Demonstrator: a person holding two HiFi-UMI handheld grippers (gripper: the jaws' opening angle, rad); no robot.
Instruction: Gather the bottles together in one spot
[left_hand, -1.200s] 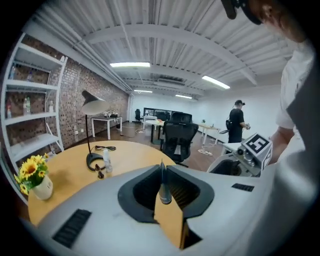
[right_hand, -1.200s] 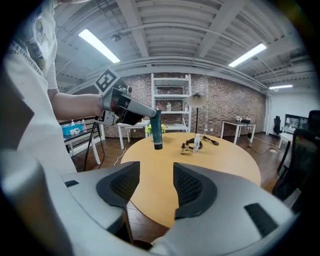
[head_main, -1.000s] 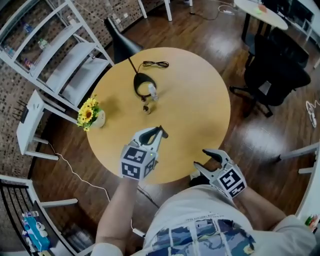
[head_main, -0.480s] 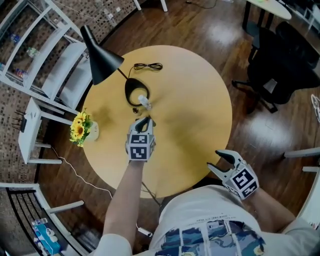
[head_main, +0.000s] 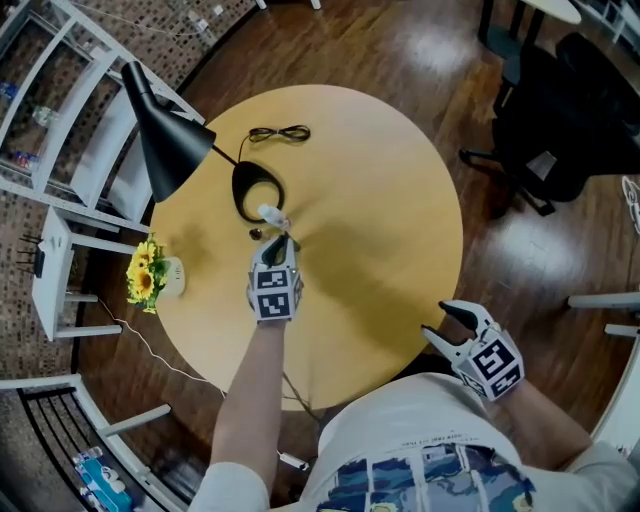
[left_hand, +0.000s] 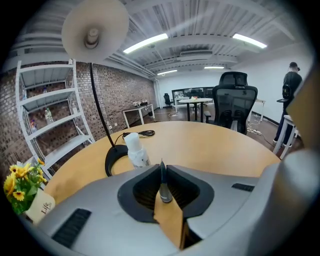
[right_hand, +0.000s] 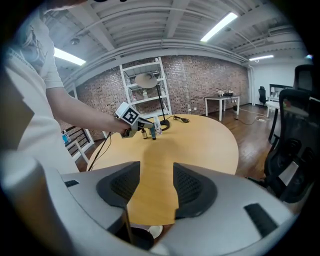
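My left gripper (head_main: 279, 242) is clenched tight with nothing between its jaws; its own view shows the two pads meeting in a thin seam. Its tips sit out over the round table (head_main: 400, 180), pointing at the white bottle (left_hand: 134, 149), which stands upright just beside the black ring of the lamp base (head_main: 248, 190). A small dark bottle (head_main: 256, 233) stands near it, just to the left of my tips in the head view. My right gripper (head_main: 441, 322) is released and empty, jaws well apart, back at the table's near edge.

I judge the step in hand to be the reach for a first bottle, and the two I can see are already near each other. To do it well I must spread the left jaws before going any closer, because shut tips would only shove the white bottle into the lamp base. I should straddle its body below the cap and close squarely on it so that it does not tip. The dark bottle sits close to my line of approach, so I want to come in straight and low without sweeping sideways. The lamp stem and shade (head_main: 160, 140) crowd that side, so a gathering spot on the bare wood nearer me looks safer
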